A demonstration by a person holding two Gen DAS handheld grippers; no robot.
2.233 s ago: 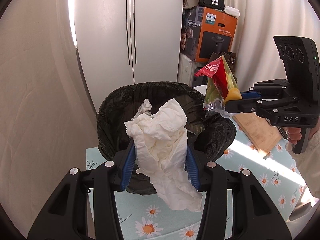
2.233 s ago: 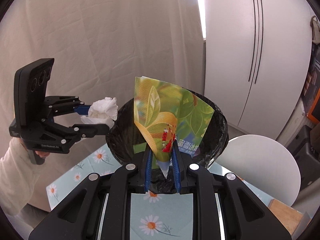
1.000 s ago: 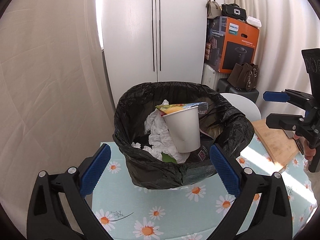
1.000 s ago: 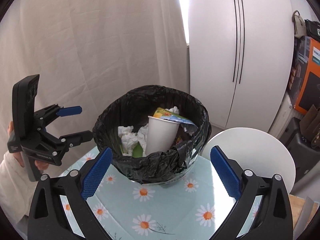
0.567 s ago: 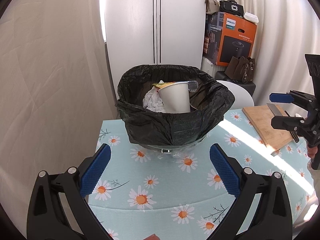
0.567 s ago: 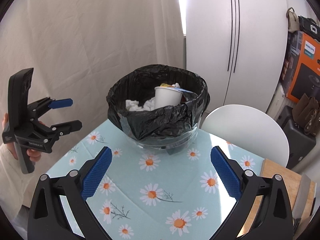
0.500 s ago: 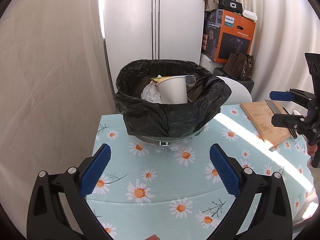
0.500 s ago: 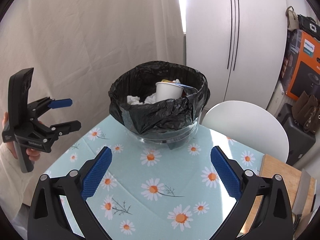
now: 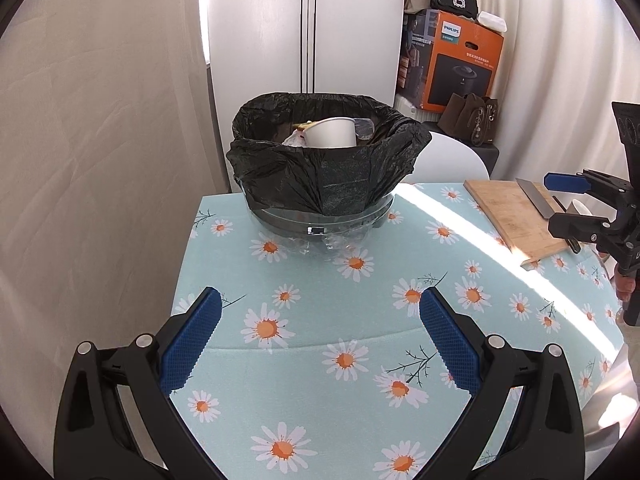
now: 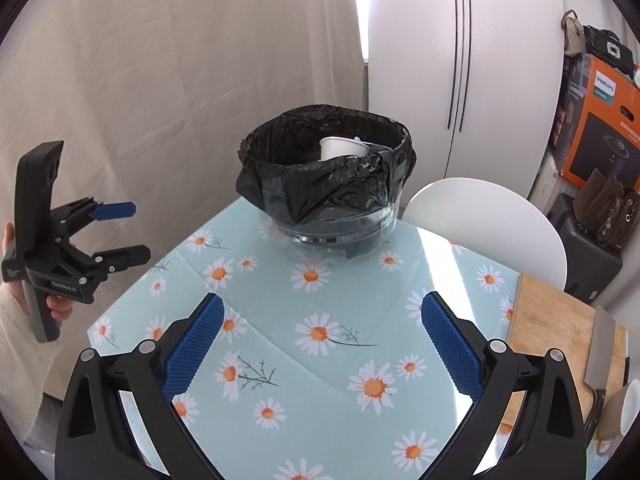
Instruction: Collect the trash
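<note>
Trash bag [image 9: 328, 176] hides contents (except cup [image 9: 332, 133]).

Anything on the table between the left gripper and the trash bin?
No: in the left wrist view only bare daisy tablecloth lies between the left gripper and the bin.

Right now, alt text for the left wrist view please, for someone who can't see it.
A black-bagged trash bowl holding a white paper cup and crumpled trash sits at the far end of a daisy-print tablecloth. The left gripper, open and empty, frames the foreground. At right, the right gripper is open near a wooden cutting board with a cleaver.
</note>
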